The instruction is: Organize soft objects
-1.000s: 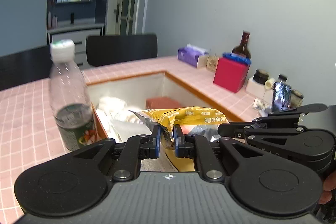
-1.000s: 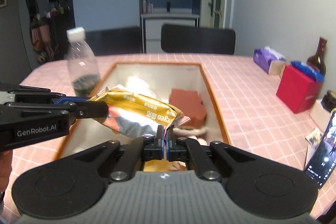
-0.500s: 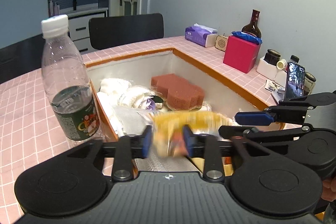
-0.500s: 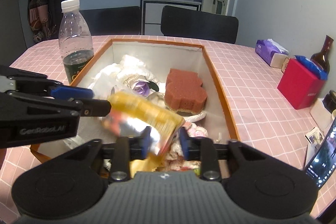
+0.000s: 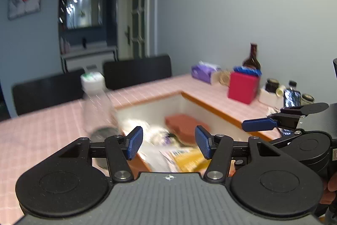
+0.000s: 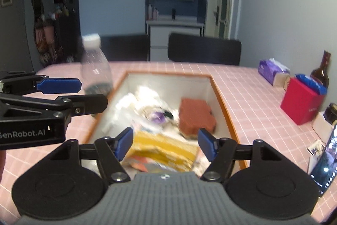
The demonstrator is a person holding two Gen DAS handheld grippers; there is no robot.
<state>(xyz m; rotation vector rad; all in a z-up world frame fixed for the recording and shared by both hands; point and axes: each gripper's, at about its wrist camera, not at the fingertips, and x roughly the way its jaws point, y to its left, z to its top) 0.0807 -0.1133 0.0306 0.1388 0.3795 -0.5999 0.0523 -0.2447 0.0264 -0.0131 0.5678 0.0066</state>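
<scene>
Grippers above storage box [image 6: 221, 98]
Left gripper [image 5: 168, 141], right gripper [image 6: 165, 144]: jaws opening, empty; yellow snack bag [image 6: 164, 149] loose below, 6 o'clock.

A clear plastic bottle [image 6: 95, 69] stands on the pink tiled table [image 6: 252, 98], ahead and left of the jaws. Ahead to the right sit a red box [image 6: 301, 101], a purple tissue pack [image 6: 271, 71] and a brown glass bottle [image 6: 321, 72]. Black chairs [image 6: 204, 49] stand beyond.

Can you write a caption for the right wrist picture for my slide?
Right gripper, jaws opening, above a yellow snack bag lying in the box beside an orange sponge.
</scene>
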